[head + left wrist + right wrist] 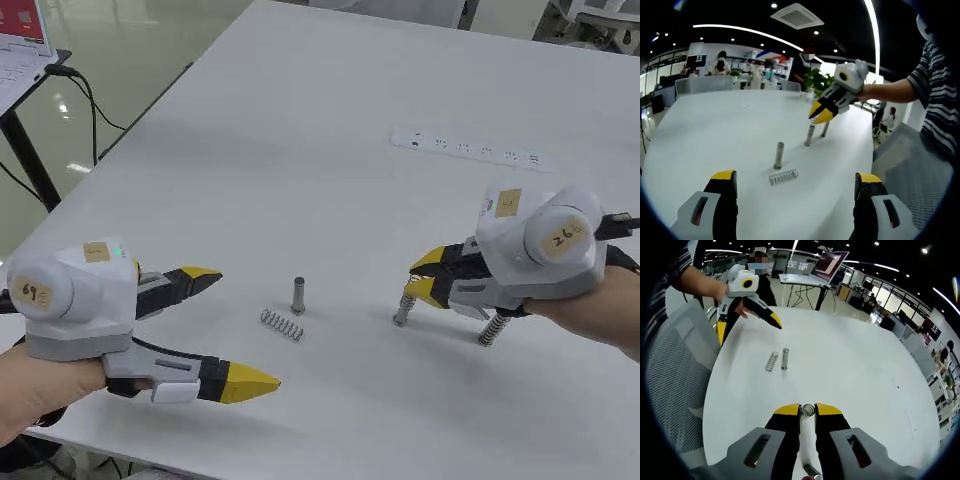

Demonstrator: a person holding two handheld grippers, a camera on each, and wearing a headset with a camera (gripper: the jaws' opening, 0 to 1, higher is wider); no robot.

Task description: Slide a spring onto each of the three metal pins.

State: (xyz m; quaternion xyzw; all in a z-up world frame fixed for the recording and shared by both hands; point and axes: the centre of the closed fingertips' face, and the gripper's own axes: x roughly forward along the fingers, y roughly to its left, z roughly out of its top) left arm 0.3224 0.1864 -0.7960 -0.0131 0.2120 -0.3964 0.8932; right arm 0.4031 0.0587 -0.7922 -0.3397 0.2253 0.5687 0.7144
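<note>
Two of the three pins appear done: one spring-covered pin point(403, 309) stands right at the tips of the right tool point(422, 277), and a second spring-covered pin point(489, 328) stands under that tool's body, both leaning a little in the head view. The third, a bare pin point(298, 295), stands upright near the middle of the white counter point(300, 120) with nothing on it. The loose spring point(282, 324) meant for it lies flat just beside its base, on the side towards the person. The right tool's jaws are drawn close together, and in the right gripper view the top coil of the nearer sprung pin shows between their tips; I cannot tell whether they actually pinch it or only frame it. The left tool point(230, 326) hovers with its jaws wide apart and nothing between them, pointed at the loose spring and bare pin. By my reading, what is left is one pick of that spring and one slide onto the last pin.
</note>
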